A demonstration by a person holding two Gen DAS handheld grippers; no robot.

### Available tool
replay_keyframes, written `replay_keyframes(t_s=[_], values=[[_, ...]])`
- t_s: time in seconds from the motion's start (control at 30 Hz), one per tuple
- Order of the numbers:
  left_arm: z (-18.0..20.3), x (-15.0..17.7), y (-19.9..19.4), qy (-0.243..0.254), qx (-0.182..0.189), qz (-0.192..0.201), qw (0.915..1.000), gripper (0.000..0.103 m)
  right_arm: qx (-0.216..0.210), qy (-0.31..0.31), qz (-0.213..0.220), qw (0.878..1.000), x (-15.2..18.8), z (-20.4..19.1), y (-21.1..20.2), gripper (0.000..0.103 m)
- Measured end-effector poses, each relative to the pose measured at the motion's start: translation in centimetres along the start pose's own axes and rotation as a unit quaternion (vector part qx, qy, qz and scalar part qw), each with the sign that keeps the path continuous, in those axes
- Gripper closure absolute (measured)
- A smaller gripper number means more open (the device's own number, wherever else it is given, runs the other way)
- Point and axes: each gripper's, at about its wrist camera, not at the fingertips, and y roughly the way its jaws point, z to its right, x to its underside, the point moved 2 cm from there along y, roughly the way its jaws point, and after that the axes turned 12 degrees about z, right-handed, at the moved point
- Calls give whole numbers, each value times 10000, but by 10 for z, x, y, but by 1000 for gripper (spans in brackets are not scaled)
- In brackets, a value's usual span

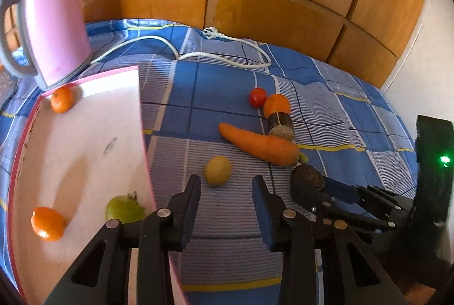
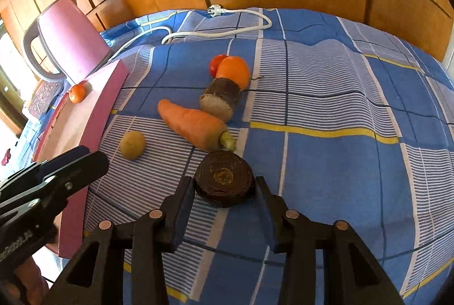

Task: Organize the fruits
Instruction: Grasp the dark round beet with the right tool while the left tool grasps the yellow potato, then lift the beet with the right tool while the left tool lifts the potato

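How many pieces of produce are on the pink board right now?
3: an orange at the far corner near the kettle, another orange near the front, and a green fruit by the board's right edge.

Bare cloth [image 2: 326,163] rightward; carrot [image 2: 193,126] just behind beetroot [image 2: 224,182].

My left gripper [image 1: 227,185] hangs low, jaws spread wide, nothing between its fingers [image 1: 190,200]. My right gripper [image 2: 225,191] sits lower and just to the right of it, jaws parted, each pad against a side of a dark round root. In the left view the right gripper [image 1: 317,185] angles in from the right.
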Motion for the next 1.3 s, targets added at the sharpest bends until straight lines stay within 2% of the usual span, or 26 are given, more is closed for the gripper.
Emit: replay_keyframes(t_s=[0.33,0.4,0.57,0.77,0.93,1.3], values=[[9,-3,35,328,-380,-424,9978,65,-121,139,14,9998,0,5,1,60],[8,-2,41,291,-490,-499,9971,75,-123,137,17,9998,0,5,2,60],[13,1,47,379,-566,-469,9966,78,-124,126,41,9998,-1,6,2,59],[16,8,34,214,-320,-283,9989,78,-118,81,53,9999,-1,6,1,60],[21,19,22,149,-202,-295,9992,78,-82,75,22,9999,2,8,-4,60],[41,44,3,296,33,-297,9991,78,130,13,-23,9999,14,17,-21,60]])
